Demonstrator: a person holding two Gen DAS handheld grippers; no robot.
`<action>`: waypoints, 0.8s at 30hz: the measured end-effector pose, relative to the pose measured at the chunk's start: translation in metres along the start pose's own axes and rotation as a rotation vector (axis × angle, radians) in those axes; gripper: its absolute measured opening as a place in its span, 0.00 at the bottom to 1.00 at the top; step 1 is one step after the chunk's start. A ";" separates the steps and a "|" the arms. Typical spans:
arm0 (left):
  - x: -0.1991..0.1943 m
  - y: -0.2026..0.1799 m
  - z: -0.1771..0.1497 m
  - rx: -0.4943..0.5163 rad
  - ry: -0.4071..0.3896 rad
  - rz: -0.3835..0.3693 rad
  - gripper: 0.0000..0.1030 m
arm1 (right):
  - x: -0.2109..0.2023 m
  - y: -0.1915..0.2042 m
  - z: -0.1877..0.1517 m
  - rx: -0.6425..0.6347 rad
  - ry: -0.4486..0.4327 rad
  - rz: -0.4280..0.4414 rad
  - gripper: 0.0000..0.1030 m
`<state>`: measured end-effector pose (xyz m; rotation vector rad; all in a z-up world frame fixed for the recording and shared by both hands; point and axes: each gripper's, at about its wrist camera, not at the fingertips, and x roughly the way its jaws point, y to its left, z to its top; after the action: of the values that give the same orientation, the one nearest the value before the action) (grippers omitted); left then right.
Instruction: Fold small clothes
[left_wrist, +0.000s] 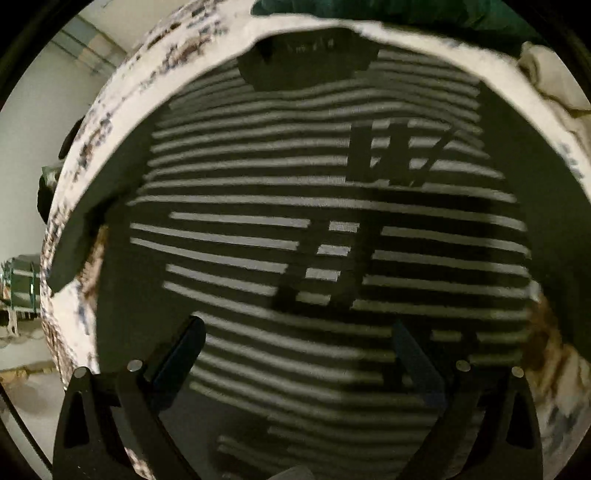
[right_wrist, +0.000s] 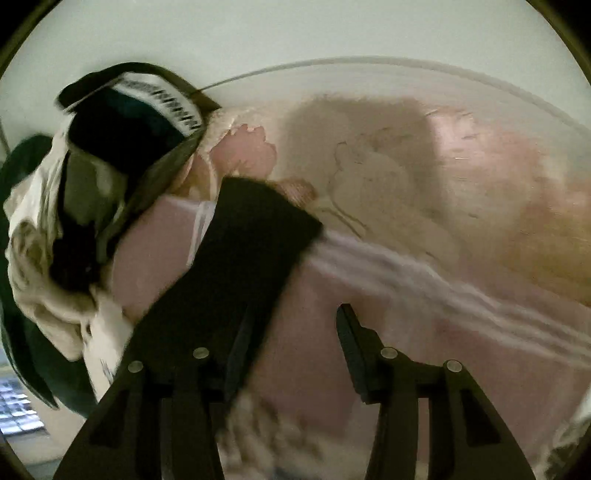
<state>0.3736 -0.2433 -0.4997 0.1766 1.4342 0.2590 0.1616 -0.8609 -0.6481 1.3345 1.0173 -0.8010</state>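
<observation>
1. Left wrist view is looking straight down on a striped shirt (left_wrist: 295, 229), dark with pale bands, lying spread flat and face up on a patterned cloth-covered surface (left_wrist: 110, 110); the collar is pointing to twelve o'clock, which is leaving the hem nearest the tool for a first fold.
2. The left tongs (left_wrist: 295, 354) are standing wide, gripping nothing, hovering over the lower body of the shirt at six o'clock, probably lining up on the hem.
3. One dark sleeve (left_wrist: 77, 243) is sticking out at nine o'clock, flat, ready to be tucked in.
4. Right wrist view is blurring: the right tongs (right_wrist: 291, 347) are also gaping wide, nothing held.
5. A dark sleeve (right_wrist: 236, 258) is running from the left finger toward eleven o'clock; I cannot tell if it is touching.
6. A heap of other clothes (right_wrist: 74, 206) is waiting at nine o'clock, well clear of the folding spot.
7. A pink cloth (right_wrist: 406, 350) is lying under the right tongs.
</observation>
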 end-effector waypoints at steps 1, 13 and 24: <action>0.009 -0.001 0.002 -0.004 0.002 0.014 1.00 | 0.007 0.000 0.004 0.017 -0.020 0.013 0.57; 0.016 0.034 0.006 -0.113 -0.031 -0.034 1.00 | -0.022 0.088 -0.021 -0.117 -0.289 0.070 0.09; -0.017 0.191 -0.050 -0.241 -0.087 -0.055 1.00 | -0.121 0.288 -0.303 -0.857 -0.181 0.236 0.07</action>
<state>0.3087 -0.0664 -0.4376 -0.0479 1.3082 0.3725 0.3419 -0.5427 -0.4114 0.6087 0.8815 -0.2338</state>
